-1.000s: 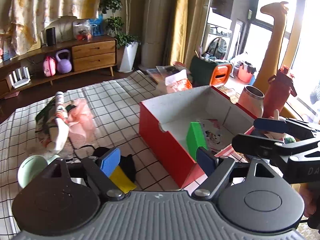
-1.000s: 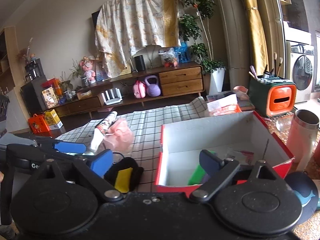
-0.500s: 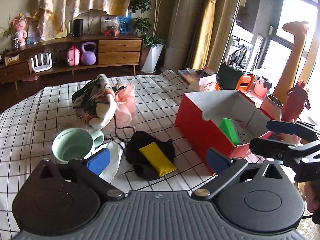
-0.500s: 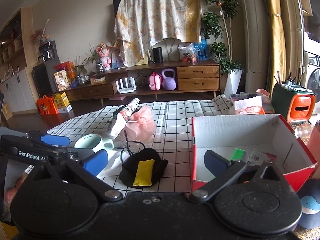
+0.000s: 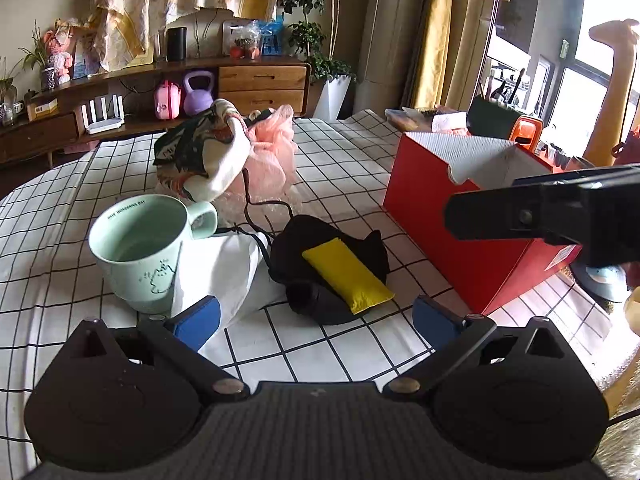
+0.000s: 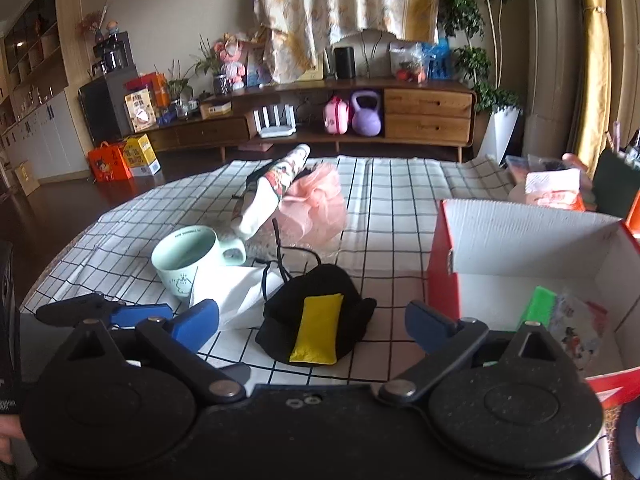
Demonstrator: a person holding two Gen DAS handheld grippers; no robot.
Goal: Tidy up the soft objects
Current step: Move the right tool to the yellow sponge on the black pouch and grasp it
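Holding both grippers spread and empty above the checked worktop (image 5: 340, 344), I see my left gripper (image 5: 316, 320) and right gripper (image 6: 312, 326) both facing the yellow pouch (image 5: 347, 276), which lies on a black cloth (image 5: 320, 240). Left of it stands a mint mug (image 5: 140, 248) on white cloth (image 5: 228, 268). Beyond lie a pink pouf (image 5: 268, 160) and patterned bundle (image 5: 204, 152). To the right, the red box (image 5: 452, 216) holds a green block (image 6: 540, 306).
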